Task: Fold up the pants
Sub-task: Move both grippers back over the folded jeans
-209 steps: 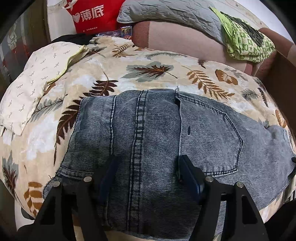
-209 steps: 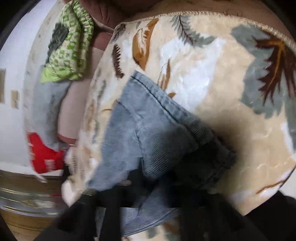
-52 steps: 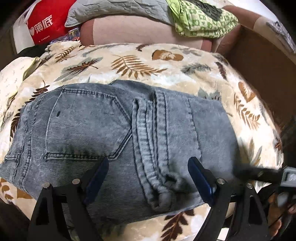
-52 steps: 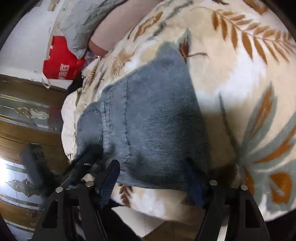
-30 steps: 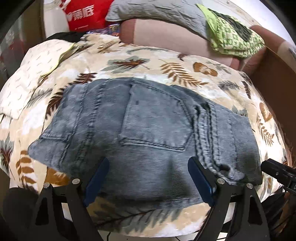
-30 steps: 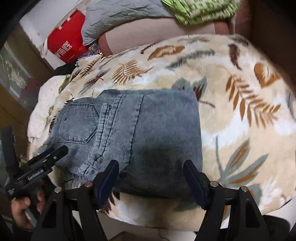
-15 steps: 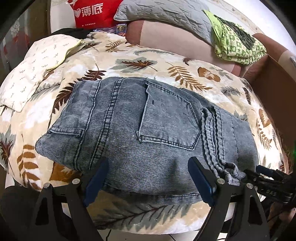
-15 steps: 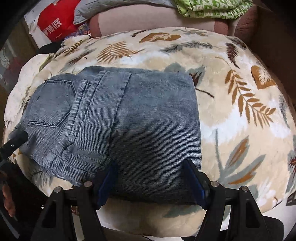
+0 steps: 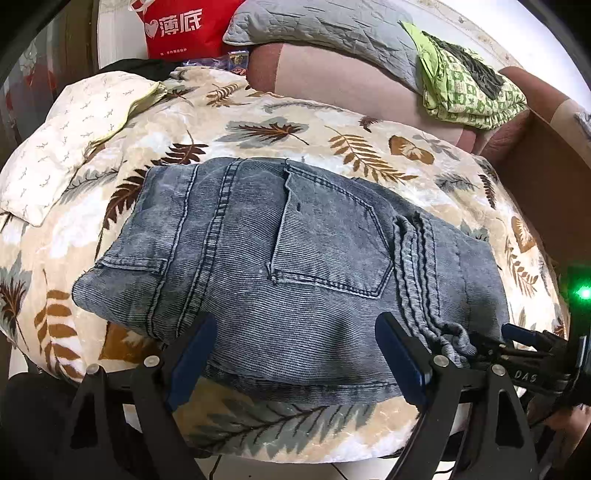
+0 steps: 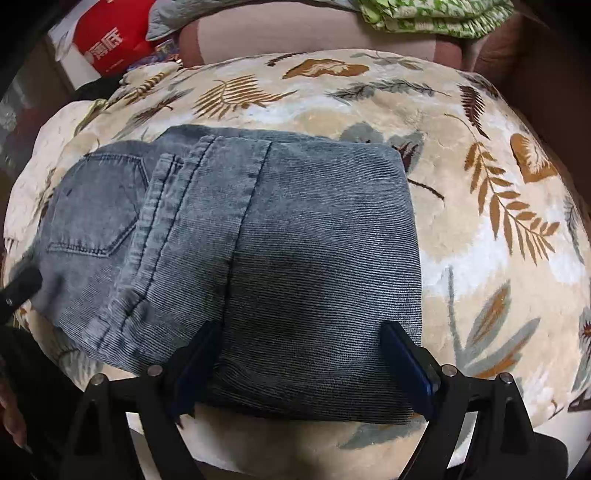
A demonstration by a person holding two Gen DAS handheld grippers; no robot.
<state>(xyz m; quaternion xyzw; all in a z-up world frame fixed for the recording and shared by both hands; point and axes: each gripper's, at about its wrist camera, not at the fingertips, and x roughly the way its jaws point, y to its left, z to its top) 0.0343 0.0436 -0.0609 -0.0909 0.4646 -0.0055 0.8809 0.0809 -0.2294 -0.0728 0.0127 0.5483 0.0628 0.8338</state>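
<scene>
The grey-blue jeans (image 9: 295, 258) lie folded into a compact rectangle on the leaf-print blanket (image 9: 295, 122), back pocket up, a bunched seam at their right. They also show in the right wrist view (image 10: 258, 240). My left gripper (image 9: 295, 362) is open and empty, its fingers just above the jeans' near edge. My right gripper (image 10: 299, 365) is open and empty over the near edge of the fold. The right gripper also shows in the left wrist view (image 9: 524, 354), at the jeans' right corner.
A white patterned pillow (image 9: 70, 136) lies at the left. A brown sofa back (image 9: 332, 85) carries a grey quilt (image 9: 325, 29) and green folded cloth (image 9: 469, 88). A red bag (image 9: 184, 26) stands behind. The blanket's near edge drops to the floor.
Both grippers have let go of the jeans and stayed open. The views have drawn back slightly towards the near edge, and the folded jeans lie still.
</scene>
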